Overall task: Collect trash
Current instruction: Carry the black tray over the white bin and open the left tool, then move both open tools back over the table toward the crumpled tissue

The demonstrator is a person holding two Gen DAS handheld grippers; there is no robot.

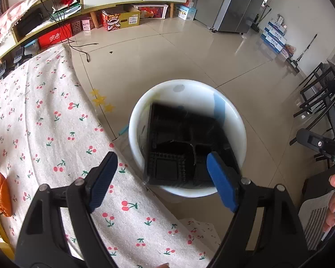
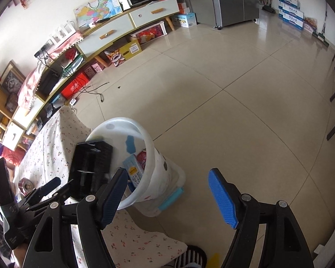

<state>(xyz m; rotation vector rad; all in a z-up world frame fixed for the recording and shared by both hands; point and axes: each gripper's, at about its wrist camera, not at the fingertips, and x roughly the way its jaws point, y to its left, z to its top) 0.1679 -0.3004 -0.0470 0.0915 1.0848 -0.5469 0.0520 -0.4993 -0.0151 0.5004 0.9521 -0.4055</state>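
A white trash bin stands on the floor beside the table; it also shows in the right wrist view. A black plastic meal tray sits tilted in the bin's mouth, blurred, and shows in the right wrist view. My left gripper is open and empty just above the bin; it also shows in the right wrist view. My right gripper is open and empty over the floor right of the bin. Printed packaging lies inside the bin.
The table with a cherry-print cloth is at left, with orange peel near its left edge. A TV cabinet, boxes, cables and a fridge line the far wall. Black chairs stand at right.
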